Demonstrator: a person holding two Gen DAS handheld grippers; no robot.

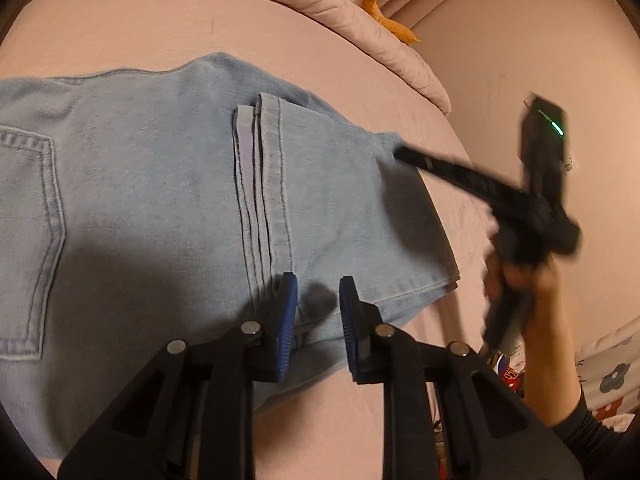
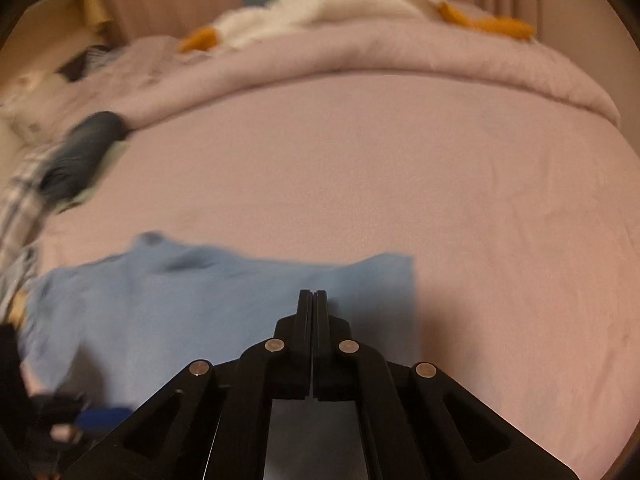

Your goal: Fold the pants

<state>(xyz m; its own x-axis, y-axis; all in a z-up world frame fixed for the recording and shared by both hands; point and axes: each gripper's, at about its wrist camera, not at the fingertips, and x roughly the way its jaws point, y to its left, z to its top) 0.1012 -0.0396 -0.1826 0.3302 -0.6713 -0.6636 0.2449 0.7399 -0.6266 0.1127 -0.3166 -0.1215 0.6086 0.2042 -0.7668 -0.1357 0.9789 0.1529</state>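
Pants [image 1: 160, 200] lie folded on the bed [image 1: 460, 208], filling the frame's left and centre. Left gripper [image 1: 318, 300] hovers over their lower edge, fingers apart, empty. Right gripper [image 2: 313, 300], fingers closed and empty, points at the right corner; dragging could undo the fold.

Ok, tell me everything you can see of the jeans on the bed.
The jeans are light blue denim, lying flat on the pink bedsheet, folded with the stitched leg hems laid across the seat. A back pocket faces up at the left. The left gripper hovers open over the near edge; the right gripper tip meets the far right corner.
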